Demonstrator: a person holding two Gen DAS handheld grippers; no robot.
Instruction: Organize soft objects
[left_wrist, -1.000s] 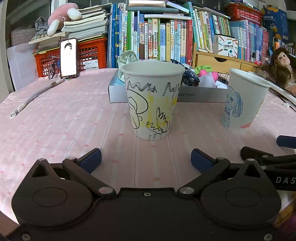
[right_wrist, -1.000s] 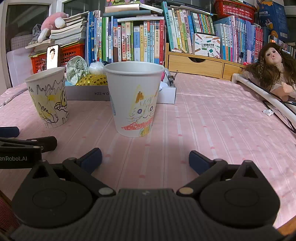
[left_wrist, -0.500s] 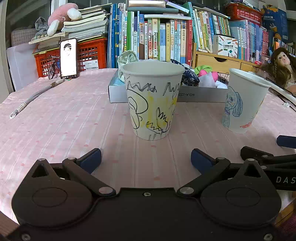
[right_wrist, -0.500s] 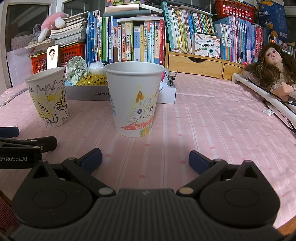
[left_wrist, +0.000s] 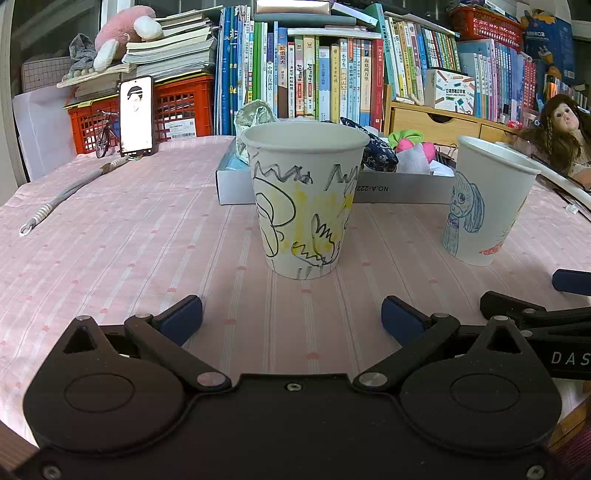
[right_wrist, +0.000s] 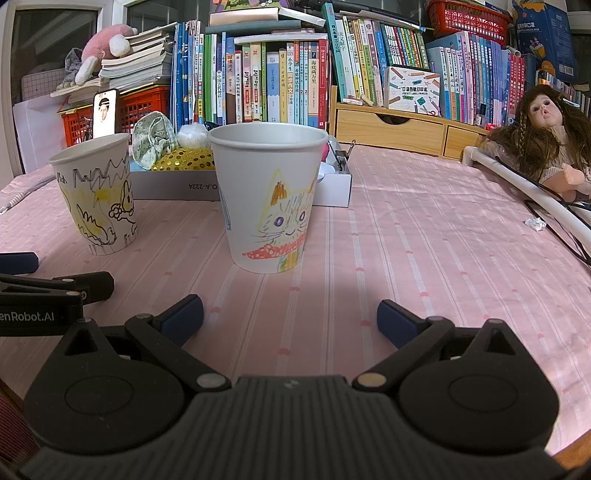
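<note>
Scrunchies (right_wrist: 173, 146) in sequins, fluff and print fill the white box (right_wrist: 177, 188); both hand-held grippers (left_wrist: 291, 319) (right_wrist: 290, 317) gape empty.

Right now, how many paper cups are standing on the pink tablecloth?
2. The cup with yellow scribbles stands to the left, in front of the white box. The cup with the cat drawing stands to its right. Both are upright and apart. Nothing suggests another is hidden.

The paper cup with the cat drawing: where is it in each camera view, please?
Left wrist view: cat cup at the right edge, its dog drawing facing the camera.
Right wrist view: cat cup at centre, ahead of the open fingers.
Shared landmark: the white box behind the cups.
</note>
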